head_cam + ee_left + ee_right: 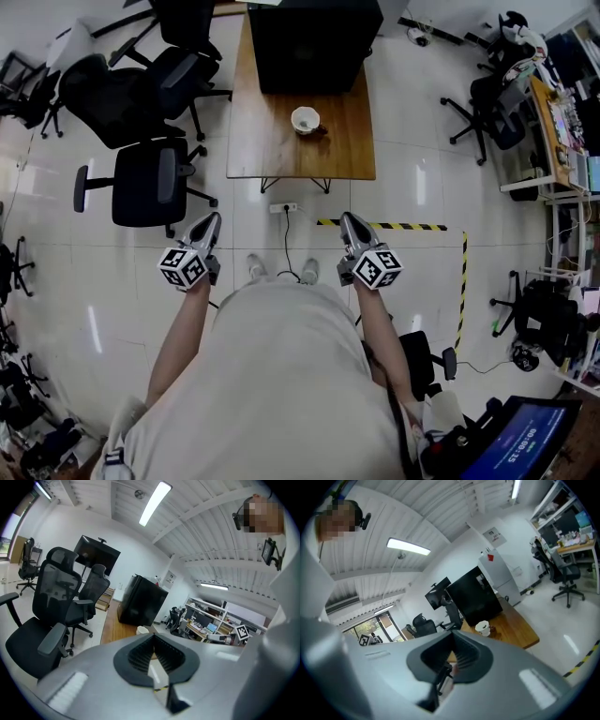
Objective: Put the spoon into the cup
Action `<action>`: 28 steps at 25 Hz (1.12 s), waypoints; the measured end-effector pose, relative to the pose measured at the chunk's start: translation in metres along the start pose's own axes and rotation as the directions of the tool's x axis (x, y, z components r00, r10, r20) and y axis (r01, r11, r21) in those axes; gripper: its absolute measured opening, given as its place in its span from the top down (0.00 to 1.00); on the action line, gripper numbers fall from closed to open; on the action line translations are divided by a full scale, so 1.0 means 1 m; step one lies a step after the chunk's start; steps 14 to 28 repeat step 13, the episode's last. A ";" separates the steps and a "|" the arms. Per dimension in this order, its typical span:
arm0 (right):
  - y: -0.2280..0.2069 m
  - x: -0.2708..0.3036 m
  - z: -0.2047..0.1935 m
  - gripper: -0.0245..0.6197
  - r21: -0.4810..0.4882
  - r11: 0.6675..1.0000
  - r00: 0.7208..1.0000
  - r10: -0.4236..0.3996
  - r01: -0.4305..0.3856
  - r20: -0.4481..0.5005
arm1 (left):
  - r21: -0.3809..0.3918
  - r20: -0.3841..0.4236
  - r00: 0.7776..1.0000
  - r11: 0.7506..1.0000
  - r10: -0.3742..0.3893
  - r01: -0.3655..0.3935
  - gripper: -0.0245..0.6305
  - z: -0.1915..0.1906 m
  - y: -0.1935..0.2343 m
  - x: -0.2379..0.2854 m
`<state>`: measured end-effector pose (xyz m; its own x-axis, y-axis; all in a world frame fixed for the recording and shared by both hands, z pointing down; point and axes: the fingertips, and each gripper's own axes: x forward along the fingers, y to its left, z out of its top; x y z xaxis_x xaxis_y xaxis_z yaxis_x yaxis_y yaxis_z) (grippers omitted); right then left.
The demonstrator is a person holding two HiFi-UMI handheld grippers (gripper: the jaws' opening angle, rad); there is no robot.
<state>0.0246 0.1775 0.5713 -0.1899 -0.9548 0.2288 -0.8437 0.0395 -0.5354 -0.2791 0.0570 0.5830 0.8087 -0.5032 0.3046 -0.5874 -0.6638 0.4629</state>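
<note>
Pressing their ribbed jaws together, left gripper (212,220) and right gripper (348,220) face a round white cup (305,120).

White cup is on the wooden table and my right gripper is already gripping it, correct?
Not quite. The white cup does sit on the wooden table, but the right gripper is not gripping it. The head view shows it shut on nothing, over the floor and short of the table.
</note>
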 end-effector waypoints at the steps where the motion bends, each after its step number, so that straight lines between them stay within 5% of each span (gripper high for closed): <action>1: -0.002 0.000 0.002 0.95 0.002 1.000 1.000 -0.004 0.004 0.002 | -0.001 0.004 1.000 1.000 -0.004 0.004 0.96 0.001 -0.003 0.002; 28: -0.017 -0.004 0.008 0.95 0.017 1.000 1.000 -0.022 0.022 0.000 | -0.002 -0.023 1.000 1.000 -0.015 0.015 0.96 -0.010 -0.018 0.013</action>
